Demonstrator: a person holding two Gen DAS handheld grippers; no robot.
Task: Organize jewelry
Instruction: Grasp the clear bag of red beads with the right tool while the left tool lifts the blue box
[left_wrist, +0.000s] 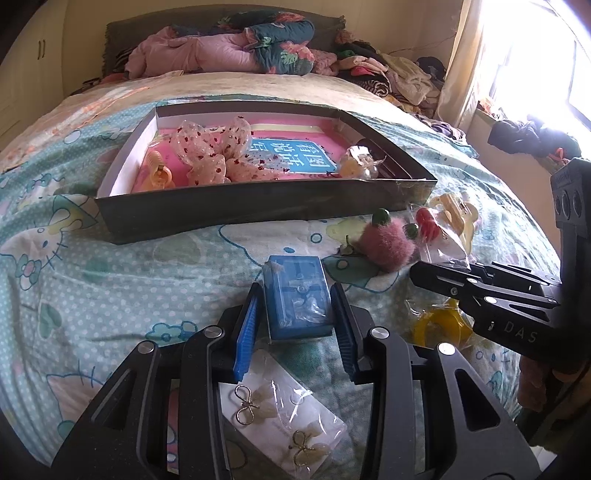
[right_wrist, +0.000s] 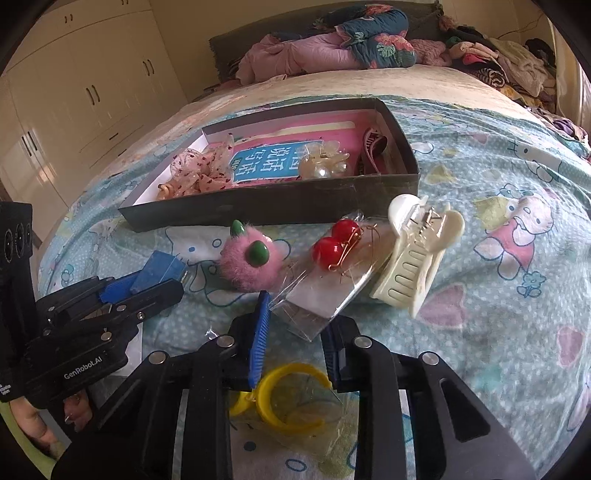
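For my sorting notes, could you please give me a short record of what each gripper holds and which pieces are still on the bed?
left gripper: closed on blue box
right gripper: closed on cherry earring packet
dark tray: holds polka-dot bow, pearl flower clip, orange clip
loose on bedsheet: pink fuzzy bobble, cream claw clip, yellow hoop earrings, bow earring card

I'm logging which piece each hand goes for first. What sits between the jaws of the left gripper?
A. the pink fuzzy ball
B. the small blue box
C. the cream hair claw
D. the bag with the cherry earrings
B: in the left wrist view the small blue box sits squarely between the left gripper's blue-padded jaws, on the bedspread in front of the tray.
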